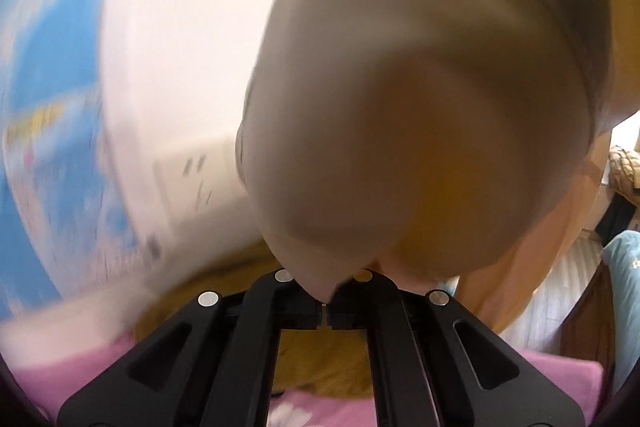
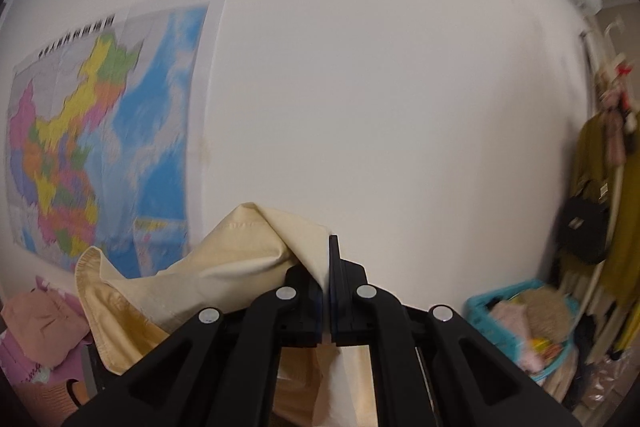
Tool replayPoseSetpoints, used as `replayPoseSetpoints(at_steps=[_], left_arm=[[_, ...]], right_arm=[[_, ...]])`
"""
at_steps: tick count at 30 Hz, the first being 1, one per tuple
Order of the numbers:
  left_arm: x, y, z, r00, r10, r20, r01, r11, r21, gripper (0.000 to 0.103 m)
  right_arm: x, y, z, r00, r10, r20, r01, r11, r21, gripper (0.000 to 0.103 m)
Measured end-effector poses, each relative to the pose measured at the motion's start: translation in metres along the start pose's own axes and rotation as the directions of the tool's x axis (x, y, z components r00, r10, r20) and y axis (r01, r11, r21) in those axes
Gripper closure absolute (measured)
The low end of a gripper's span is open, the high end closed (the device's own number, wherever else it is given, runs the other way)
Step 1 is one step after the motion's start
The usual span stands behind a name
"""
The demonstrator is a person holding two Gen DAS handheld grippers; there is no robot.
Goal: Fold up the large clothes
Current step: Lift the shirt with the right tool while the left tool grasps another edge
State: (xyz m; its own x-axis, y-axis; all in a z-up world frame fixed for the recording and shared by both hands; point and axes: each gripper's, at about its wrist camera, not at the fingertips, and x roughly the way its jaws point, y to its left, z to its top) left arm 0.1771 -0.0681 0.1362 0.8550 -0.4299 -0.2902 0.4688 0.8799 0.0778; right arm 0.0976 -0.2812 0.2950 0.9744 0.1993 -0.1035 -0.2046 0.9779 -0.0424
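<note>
I am holding the cream garment [image 2: 240,259] with both tongs, lifted in front of a white wall [image 2: 380,107]. My right gripper [image 2: 329,291] is clamping a fold of it — the cloth is pinched between the two black jaws, bunching up over the left jaw and trailing down and away to the left, with more of it hanging beneath the tool. My left gripper [image 1: 325,301] is pressing its jaws together on a point of the same fabric [image 1: 420,107], which is ballooning up and ahead of the tips, blurred and filling most of that view. Left of the right tongs a colourful map [image 2: 100,147] is hanging on the wall; to the far right a blue basket [image 2: 524,327] of laundry is sitting below hanging clothes [image 2: 600,187]. Beneath the left tongs pink bedding [image 1: 304,411] is showing.
</note>
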Motion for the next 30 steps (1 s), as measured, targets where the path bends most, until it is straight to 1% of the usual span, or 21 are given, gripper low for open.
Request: replayPoseSetpoints(at_steps=[1, 4, 7, 9, 11, 13, 15, 16, 17, 19, 20, 21, 22, 23, 24, 25, 26, 28, 30], left_arm=[[-0.005, -0.005, 0.011, 1.000, -0.006, 0.017, 0.006, 1.000, -0.003, 0.102], [-0.036, -0.023, 0.060, 0.994, -0.018, 0.105, 0.019, 1.000, -0.012, 0.102], [-0.072, -0.037, 0.092, 0.983, -0.005, 0.181, 0.007, 1.000, -0.010, 0.102], [-0.107, -0.045, 0.114, 0.973, 0.005, 0.231, -0.003, 1.000, -0.010, 0.102], [-0.146, -0.050, 0.128, 0.959, 0.032, 0.281, -0.034, 0.999, 0.002, 0.102], [-0.182, -0.052, 0.136, 0.948, 0.054, 0.314, -0.061, 0.998, 0.012, 0.102], [-0.227, -0.052, 0.138, 0.937, 0.076, 0.340, -0.085, 0.996, 0.012, 0.101], [-0.241, -0.051, 0.138, 0.935, 0.089, 0.343, -0.098, 0.995, 0.010, 0.101], [-0.264, -0.051, 0.136, 0.931, 0.106, 0.350, -0.118, 0.993, 0.014, 0.101], [-0.302, -0.055, 0.129, 0.923, 0.147, 0.355, -0.159, 0.987, 0.006, 0.101], [-0.332, -0.058, 0.122, 0.915, 0.177, 0.362, -0.192, 0.981, 0.007, 0.101], [-0.332, -0.055, 0.116, 0.911, 0.193, 0.365, -0.210, 0.978, 0.008, 0.101], [-0.352, -0.048, 0.106, 0.905, 0.212, 0.370, -0.231, 0.973, 0.007, 0.101], [-0.383, -0.049, 0.092, 0.895, 0.244, 0.373, -0.266, 0.964, 0.007, 0.101], [-0.402, -0.056, 0.080, 0.890, 0.265, 0.371, -0.288, 0.958, 0.007, 0.101], [-0.417, -0.061, 0.071, 0.886, 0.282, 0.368, -0.306, 0.952, 0.006, 0.101], [-0.436, -0.066, 0.055, 0.880, 0.307, 0.362, -0.330, 0.944, 0.002, 0.101], [-0.457, -0.069, 0.026, 0.879, 0.355, 0.318, -0.369, 0.929, -0.015, 0.101], [-0.478, -0.068, 0.008, 0.883, 0.385, 0.270, -0.390, 0.920, -0.035, 0.101]], right_arm=[[-0.012, -0.005, 0.011, 1.000, -0.012, 0.023, 0.012, 1.000, -0.008, 0.101], [-0.052, -0.018, 0.044, 0.995, -0.034, 0.098, 0.036, 0.999, -0.014, 0.101], [-0.097, -0.023, 0.076, 0.978, -0.068, 0.199, 0.075, 0.997, -0.028, 0.101], [-0.125, -0.027, 0.092, 0.968, -0.060, 0.243, 0.064, 0.998, -0.011, 0.101], [-0.155, -0.032, 0.106, 0.958, -0.038, 0.283, 0.038, 0.999, 0.004, 0.101], [-0.176, -0.033, 0.113, 0.952, -0.017, 0.307, 0.016, 1.000, 0.004, 0.101], [-0.198, -0.033, 0.115, 0.944, 0.029, 0.329, -0.032, 0.999, 0.003, 0.101], [-0.207, -0.033, 0.115, 0.940, 0.057, 0.337, -0.061, 0.998, 0.002, 0.101], [-0.214, -0.031, 0.113, 0.936, 0.088, 0.342, -0.095, 0.995, 0.004, 0.101], [-0.228, -0.026, 0.106, 0.923, 0.178, 0.342, -0.188, 0.982, -0.005, 0.101], [-0.233, -0.024, 0.102, 0.915, 0.216, 0.341, -0.230, 0.973, -0.001, 0.101], [-0.239, -0.020, 0.094, 0.901, 0.276, 0.334, -0.293, 0.956, 0.002, 0.101], [-0.243, -0.017, 0.086, 0.887, 0.317, 0.335, -0.336, 0.942, -0.001, 0.101], [-0.248, -0.013, 0.075, 0.870, 0.362, 0.335, -0.381, 0.924, -0.008, 0.101], [-0.252, -0.009, 0.066, 0.861, 0.389, 0.329, -0.407, 0.913, -0.015, 0.101], [-0.255, -0.002, 0.053, 0.844, 0.430, 0.320, -0.446, 0.895, -0.027, 0.101], [-0.255, 0.002, 0.044, 0.834, 0.456, 0.312, -0.472, 0.881, -0.027, 0.101], [-0.246, 0.016, 0.021, 0.803, 0.535, 0.262, -0.554, 0.833, -0.005, 0.101], [-0.235, 0.028, 0.005, 0.776, 0.590, 0.220, -0.607, 0.795, 0.008, 0.101]])
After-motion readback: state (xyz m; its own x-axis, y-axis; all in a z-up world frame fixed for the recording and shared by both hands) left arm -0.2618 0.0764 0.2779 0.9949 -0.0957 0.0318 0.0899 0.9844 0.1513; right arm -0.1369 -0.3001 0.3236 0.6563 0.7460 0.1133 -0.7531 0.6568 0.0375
